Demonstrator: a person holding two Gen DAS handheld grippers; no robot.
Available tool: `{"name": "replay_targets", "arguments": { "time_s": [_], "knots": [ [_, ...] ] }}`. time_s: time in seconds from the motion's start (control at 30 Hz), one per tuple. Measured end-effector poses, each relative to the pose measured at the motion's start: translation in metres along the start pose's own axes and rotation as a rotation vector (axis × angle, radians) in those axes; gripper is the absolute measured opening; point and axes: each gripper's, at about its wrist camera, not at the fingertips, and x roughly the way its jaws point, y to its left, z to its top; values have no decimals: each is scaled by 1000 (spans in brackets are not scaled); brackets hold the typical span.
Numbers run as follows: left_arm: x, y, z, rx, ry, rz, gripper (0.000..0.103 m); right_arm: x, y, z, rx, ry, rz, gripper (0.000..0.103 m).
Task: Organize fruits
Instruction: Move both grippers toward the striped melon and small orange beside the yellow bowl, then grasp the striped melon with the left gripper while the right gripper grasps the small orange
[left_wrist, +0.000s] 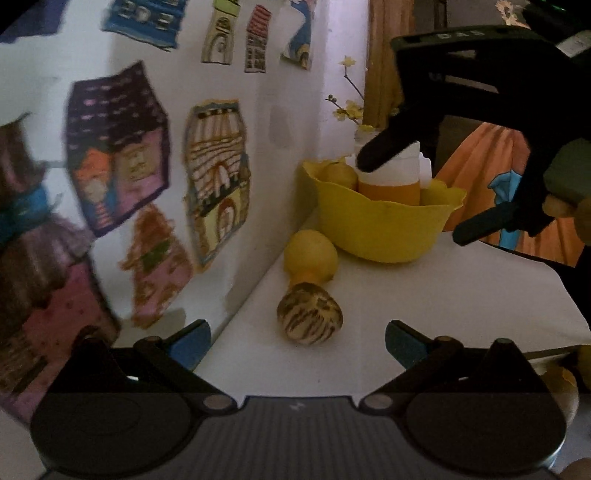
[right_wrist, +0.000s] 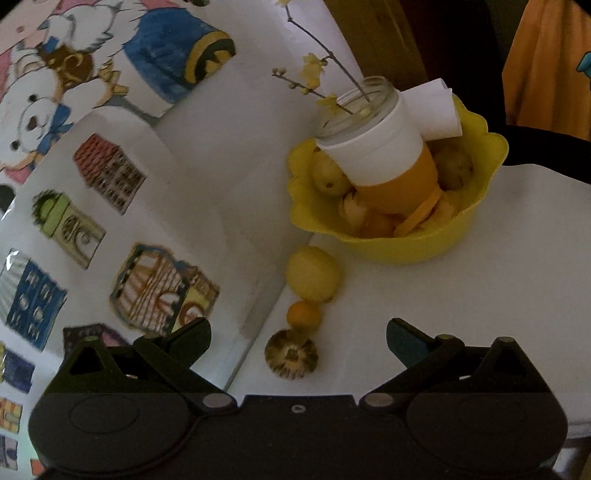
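Judging by the table (right_wrist: 461, 295), we are partway: several fruits already sit in the yellow bowl (right_wrist: 402, 247) at the far side, around an orange-and-white cup (right_wrist: 384, 162). A lemon (right_wrist: 313, 273), a small orange (right_wrist: 303, 314) and a striped fruit (right_wrist: 291, 356) remain lined up along the wall nearer us. Our left gripper (left_wrist: 297, 343) and right gripper (right_wrist: 298, 341) both gape wide, holding nothing.

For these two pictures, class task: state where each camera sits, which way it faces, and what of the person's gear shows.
Left wrist: low over the table, facing the wall corner; striped fruit nearest, own open left gripper below, right gripper at the yellow bowl.
Right wrist: higher, looking down into the bowl; own open gripper below.
Shared: bowl, cup, lemon, striped fruit.
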Motion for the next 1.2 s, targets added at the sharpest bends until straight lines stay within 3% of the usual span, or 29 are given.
{"name": "replay_targets", "arguments": {
  "time_s": [0.3,0.67,1.2],
  "knots": [
    [21,-2,-4,40,-10,-15,94,22,-5,8,26,0,-9,93],
    [40,6,0,-30,3,-48,86,50,2,11,37,38,-32,83],
    [67,20,10,-101,28,-118,68,93,19,13,31,117,-63,58]
  ]
}}
